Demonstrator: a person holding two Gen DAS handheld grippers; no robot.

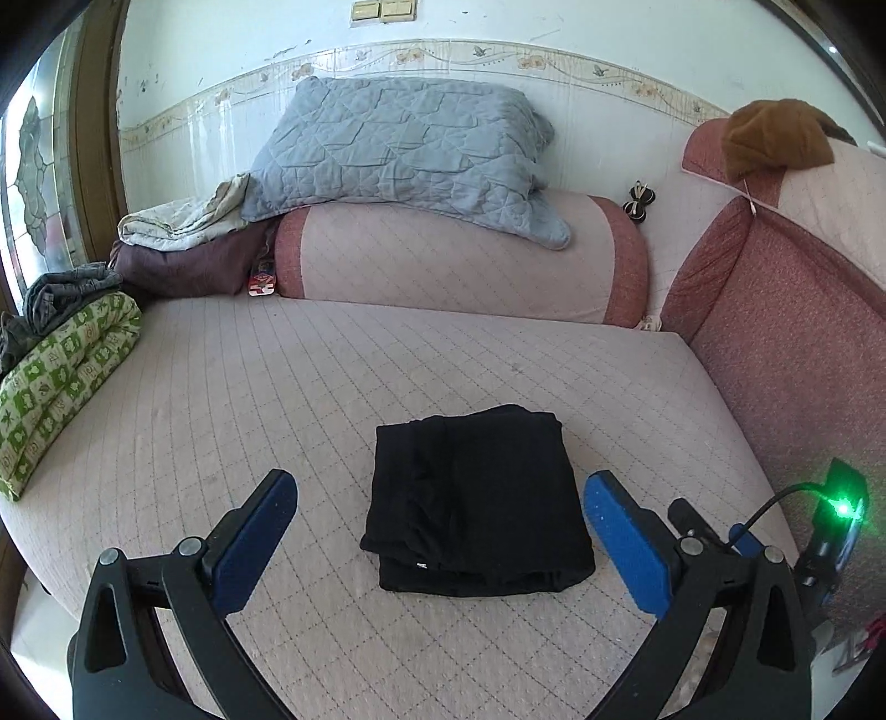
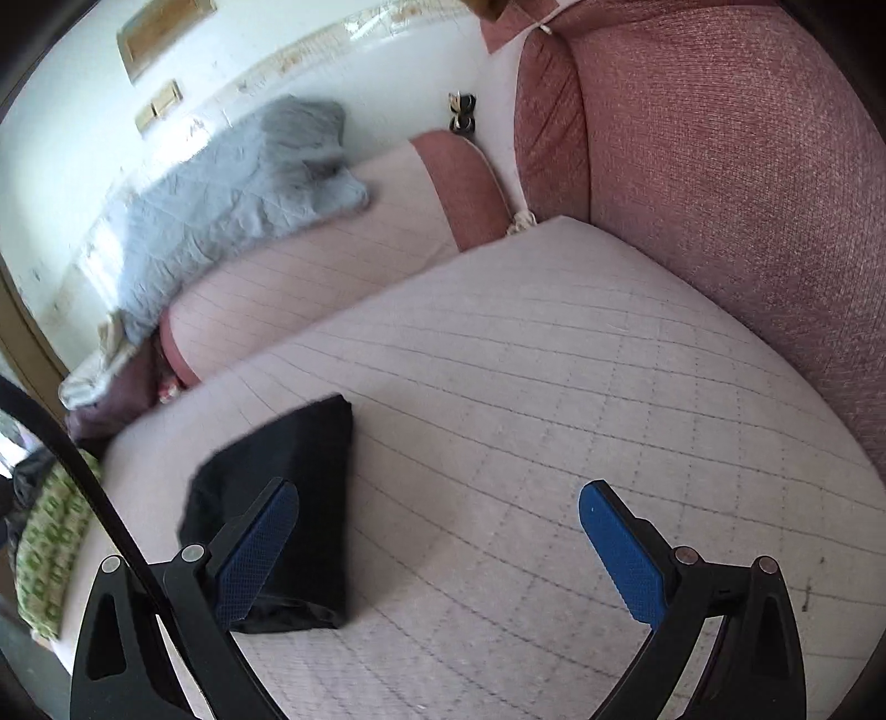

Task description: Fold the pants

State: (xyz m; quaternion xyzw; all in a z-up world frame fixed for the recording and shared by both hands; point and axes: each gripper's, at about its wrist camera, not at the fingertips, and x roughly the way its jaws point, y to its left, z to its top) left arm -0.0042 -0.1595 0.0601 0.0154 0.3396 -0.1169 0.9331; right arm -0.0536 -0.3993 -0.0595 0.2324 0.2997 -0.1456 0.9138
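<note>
Wall: white wall (image 1: 498, 22) with a floral border strip (image 1: 498, 55) and beige switch plates (image 1: 385, 10).
Door: wooden frame with patterned glass (image 1: 33, 166) at the left.
Bed: pale pink quilted mattress (image 1: 277, 387).
Far edge: pink bolster (image 1: 459, 260) with a grey quilted pillow (image 1: 398, 144) on it.
Right edge: red cushion (image 1: 786, 343).
Left edge: green patterned bedding (image 1: 61, 376).
Light: daylight.

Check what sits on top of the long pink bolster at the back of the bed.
A grey-blue quilted pillow lies on the pink quilted bolster, overhanging its front. The bolster's top under the pillow is covered.
</note>
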